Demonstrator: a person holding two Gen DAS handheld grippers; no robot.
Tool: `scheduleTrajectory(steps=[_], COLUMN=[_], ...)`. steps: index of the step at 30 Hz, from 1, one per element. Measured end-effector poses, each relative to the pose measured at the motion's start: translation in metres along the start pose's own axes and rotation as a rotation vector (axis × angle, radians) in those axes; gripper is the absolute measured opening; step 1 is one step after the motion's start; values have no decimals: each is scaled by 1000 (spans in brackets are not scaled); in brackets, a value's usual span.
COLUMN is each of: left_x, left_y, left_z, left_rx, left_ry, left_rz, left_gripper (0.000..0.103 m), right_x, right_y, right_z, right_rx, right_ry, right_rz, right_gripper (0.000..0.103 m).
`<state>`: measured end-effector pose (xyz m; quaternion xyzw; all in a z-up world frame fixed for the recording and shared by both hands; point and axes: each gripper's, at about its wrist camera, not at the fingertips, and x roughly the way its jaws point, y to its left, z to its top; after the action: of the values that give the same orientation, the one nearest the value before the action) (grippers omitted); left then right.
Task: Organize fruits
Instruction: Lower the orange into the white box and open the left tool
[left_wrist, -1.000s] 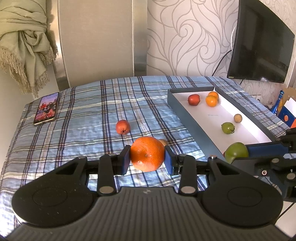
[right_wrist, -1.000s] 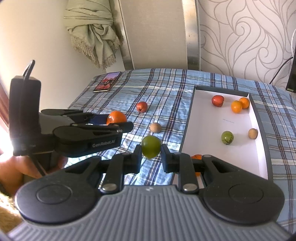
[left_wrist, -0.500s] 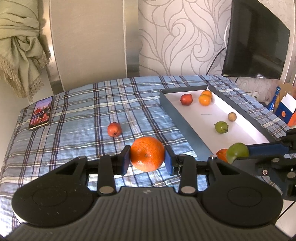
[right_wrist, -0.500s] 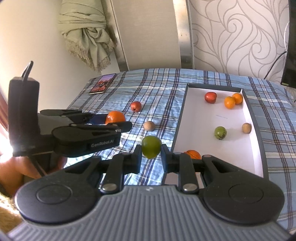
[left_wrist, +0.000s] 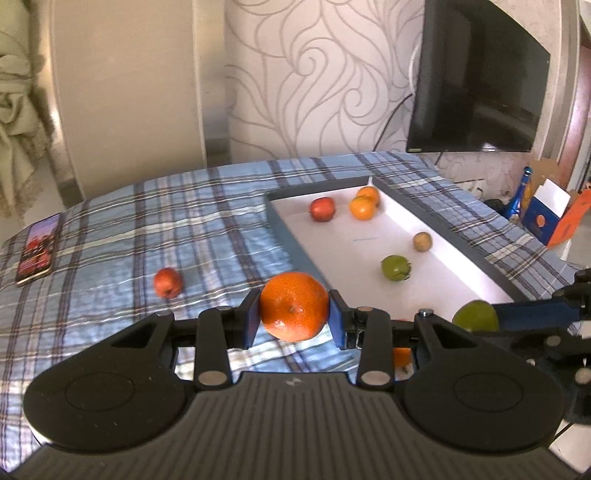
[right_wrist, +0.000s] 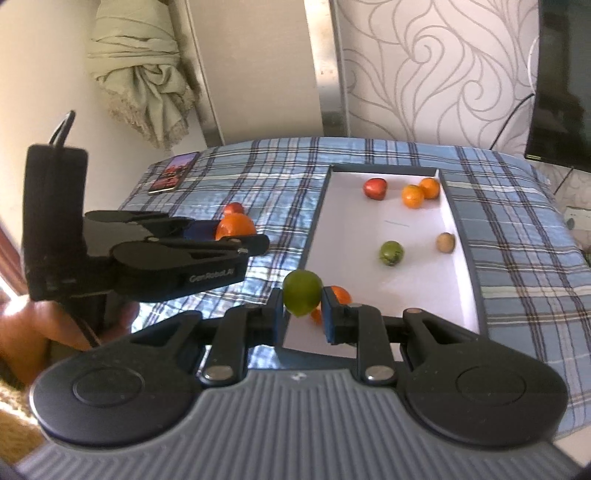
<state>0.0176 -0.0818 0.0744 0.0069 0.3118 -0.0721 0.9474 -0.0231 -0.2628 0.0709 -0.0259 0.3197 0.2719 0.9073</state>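
Six fruits in tray (right_wrist: 463, 236) already. Left gripper (left_wrist: 293, 319) clamps orange (left_wrist: 293, 306), right gripper (right_wrist: 302, 310) clamps lime (right_wrist: 301, 291); red fruit (left_wrist: 168, 282) left mid-bed (left_wrist: 110, 258).

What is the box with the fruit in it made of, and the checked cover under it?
Box: looks like stiff cardboard, dark matte outside and smooth white inside, with thin straight walls and sharp corners.
Checked cover: woven fabric, probably cotton, soft and matte; it shows fine crinkles and drapes over the edge.
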Motion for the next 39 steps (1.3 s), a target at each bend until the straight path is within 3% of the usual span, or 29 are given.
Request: scheduleTrajectory(steps=[15,28,30,32,39], left_x=[55,82,85,84,79], left_y=[-42,-56,-57,-57,-60], left_z=[24,35,36,39,44], left_rx=[62,73,71,74,76], left_ry=[22,44,43,28,14], left_rz=[-86,-134,-133,-135,-140], left_gripper=[43,44,58,64,64], right_x=[-8,-13,-13,-13,-11], right_y=[-13,-18,-19,-20,-23], right_z=[-3,-5,-6,-6,-6], right_rx=[34,54,59,61,67], right_ry=[-9,-3,-2,-1,6], right_rz=[-71,-132,-138,-142,-139], right_gripper=[25,25,25,25,25])
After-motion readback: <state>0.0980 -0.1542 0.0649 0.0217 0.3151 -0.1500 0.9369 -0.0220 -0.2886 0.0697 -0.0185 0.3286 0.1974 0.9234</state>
